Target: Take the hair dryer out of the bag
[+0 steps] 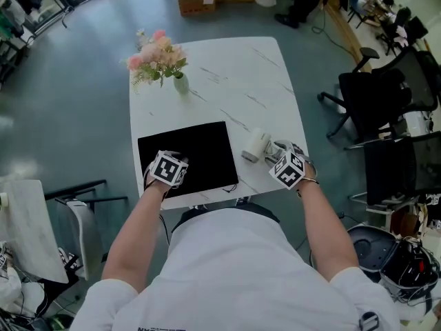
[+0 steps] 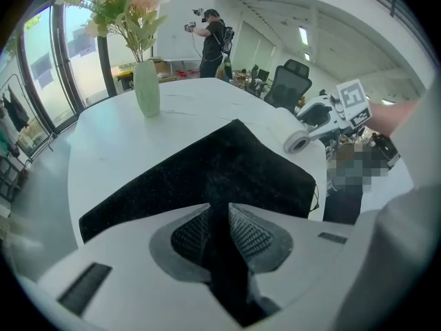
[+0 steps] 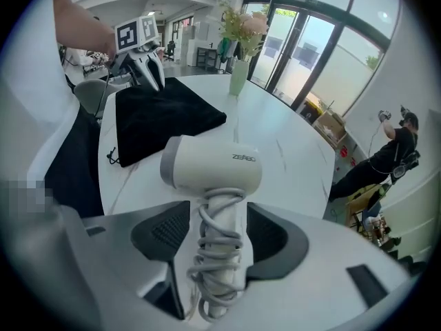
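We see the black bag lying flat on the white table, near the front edge. Nothing bulges under the cloth, though we cannot see inside it. Our left gripper pinches a fold of the bag near its front edge. The jaws are nearly together, with black cloth caught between the ribbed pads, and the fabric rises to them in a ridge.

The hair dryer is out of the bag. It lies on the table just to the right of the bag, not touching it, with its white barrel pointing away from us. Its grey cord is wound round the handle. Our right gripper stands over that handle with its jaws spread wide. The handle is between them, but a gap shows on each side, so the pads grip nothing.

Farther back on the table, well apart from the bag, a pale green vase stands upright and holds pink and white flowers.
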Available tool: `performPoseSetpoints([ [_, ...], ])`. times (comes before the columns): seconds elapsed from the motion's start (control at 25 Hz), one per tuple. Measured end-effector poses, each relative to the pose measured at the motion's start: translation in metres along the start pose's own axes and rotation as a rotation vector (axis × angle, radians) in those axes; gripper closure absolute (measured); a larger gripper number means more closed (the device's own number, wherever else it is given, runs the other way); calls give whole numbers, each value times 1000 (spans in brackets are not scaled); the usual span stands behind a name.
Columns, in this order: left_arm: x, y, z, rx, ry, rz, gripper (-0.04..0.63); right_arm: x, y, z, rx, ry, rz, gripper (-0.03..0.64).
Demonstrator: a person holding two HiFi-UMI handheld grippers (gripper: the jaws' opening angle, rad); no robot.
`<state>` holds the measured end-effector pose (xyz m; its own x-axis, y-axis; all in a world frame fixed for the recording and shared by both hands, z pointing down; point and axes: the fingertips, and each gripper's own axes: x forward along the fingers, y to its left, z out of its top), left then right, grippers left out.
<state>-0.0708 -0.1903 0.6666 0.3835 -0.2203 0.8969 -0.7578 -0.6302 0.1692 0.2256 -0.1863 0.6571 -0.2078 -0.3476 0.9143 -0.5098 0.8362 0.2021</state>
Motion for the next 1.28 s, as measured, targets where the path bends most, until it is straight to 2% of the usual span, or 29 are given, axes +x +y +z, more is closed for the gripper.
performPoseSetpoints([
  [0.16,-12,-8,2,20,-49,-31,502,-25,3,14,115,-52,-72,348],
  [0.28,-24,-16,-1,18,-99,-71,503,-45,25,39,242,-162,-96,350],
  [0.4,-39,-21,-7,17,-146,-102,512,-56,57,71,297,-282,-82,370],
  [0.52,-55,-24,-13,12,-188,-127,552,-63,86,101,332,-363,-54,444],
  [0.64,-68,-23,-23,10,-212,-129,575,-68,110,112,427,-404,4,556],
  [0.8,-85,-23,-34,-13,-238,-110,578,-80,129,127,586,-489,118,600],
  [0.92,-97,-34,-41,-56,-272,-96,578,-86,143,127,595,-508,172,600],
  [1.08,-106,-62,-50,-111,-314,-89,578,-102,145,119,558,-543,182,600],
  [1.28,-100,-98,-61,-210,-354,-27,578,-123,138,92,515,-592,167,600],
])
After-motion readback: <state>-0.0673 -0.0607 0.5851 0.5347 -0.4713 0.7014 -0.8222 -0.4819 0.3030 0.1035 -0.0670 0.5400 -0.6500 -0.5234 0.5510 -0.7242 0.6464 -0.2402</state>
